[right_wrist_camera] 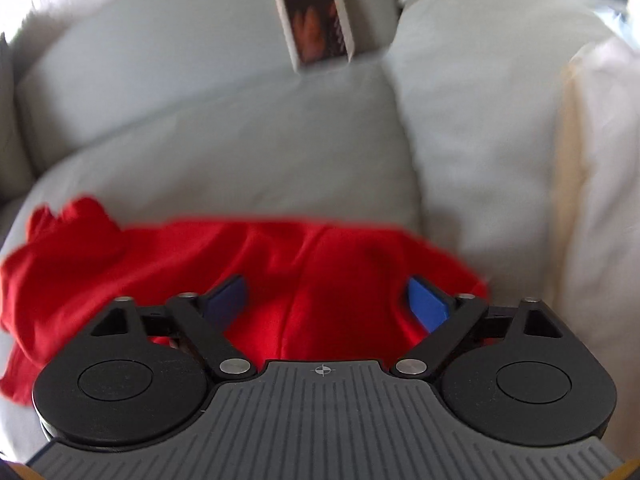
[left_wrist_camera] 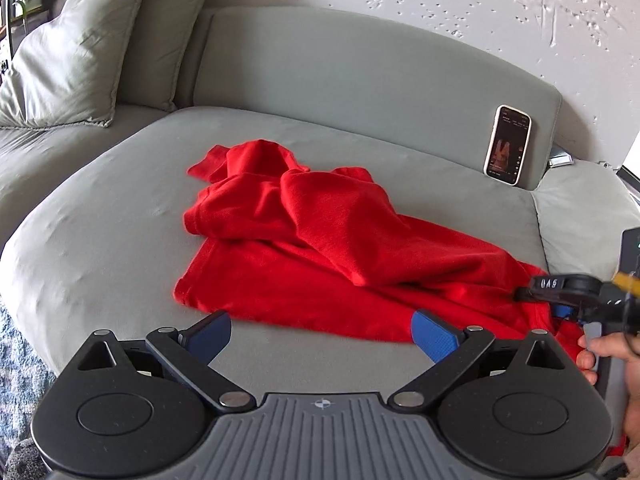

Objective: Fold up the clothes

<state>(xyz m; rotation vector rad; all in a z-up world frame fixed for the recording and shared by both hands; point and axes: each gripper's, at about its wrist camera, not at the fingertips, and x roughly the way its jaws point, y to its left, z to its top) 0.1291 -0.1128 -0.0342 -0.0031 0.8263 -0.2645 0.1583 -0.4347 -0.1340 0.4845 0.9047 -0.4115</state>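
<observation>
A crumpled red garment (left_wrist_camera: 320, 240) lies on the grey sofa seat (left_wrist_camera: 112, 216), bunched toward the back left and stretched toward the front right. My left gripper (left_wrist_camera: 320, 316) is open, its blue pads (left_wrist_camera: 432, 336) spread just in front of the garment's near edge and holding nothing. In the left wrist view my right gripper (left_wrist_camera: 540, 303) comes in from the right at the garment's right corner, held by a hand (left_wrist_camera: 608, 348). In the blurred right wrist view the right gripper (right_wrist_camera: 326, 284) is open low over the red garment (right_wrist_camera: 160, 264), with cloth showing between its pads.
A phone (left_wrist_camera: 508, 144) with a lit screen leans against the grey backrest (left_wrist_camera: 360, 68) at the right; the phone (right_wrist_camera: 316, 20) also shows in the right wrist view. Grey pillows (left_wrist_camera: 72, 52) sit at the back left. A patterned rug (left_wrist_camera: 16, 360) lies below the seat's left edge.
</observation>
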